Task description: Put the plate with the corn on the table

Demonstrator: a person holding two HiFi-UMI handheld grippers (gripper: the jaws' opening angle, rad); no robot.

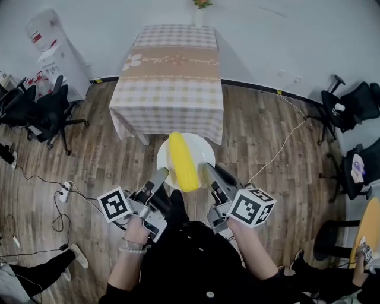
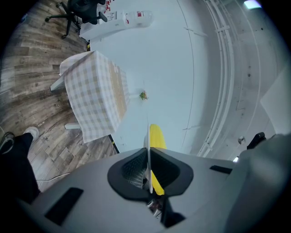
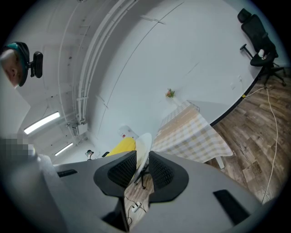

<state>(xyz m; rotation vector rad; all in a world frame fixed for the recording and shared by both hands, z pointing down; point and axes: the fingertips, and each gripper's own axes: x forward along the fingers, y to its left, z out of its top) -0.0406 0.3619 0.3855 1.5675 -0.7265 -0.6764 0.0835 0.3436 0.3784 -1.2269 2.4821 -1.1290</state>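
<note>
A white plate [image 1: 200, 148] with a yellow corn cob [image 1: 183, 161] on it hangs in the air in front of me, above the wooden floor. My left gripper [image 1: 163, 174] is shut on the plate's left rim. My right gripper [image 1: 208, 169] is shut on its right rim. In the left gripper view the plate [image 2: 148, 136] shows edge-on between the pads, with the corn [image 2: 157, 136] behind it. The right gripper view has the plate's rim [image 3: 145, 144] between the jaws and the corn [image 3: 121, 147] to the left. The table [image 1: 172, 77], under a checked cloth, stands just beyond the plate.
A vase with flowers [image 1: 202, 5] stands at the table's far edge. Office chairs [image 1: 41, 110] and a water dispenser [image 1: 53, 50] are on the left, and more chairs [image 1: 350, 107] on the right. Cables and a power strip [image 1: 64, 191] lie on the floor. Someone's shoe [image 1: 77, 255] shows at the lower left.
</note>
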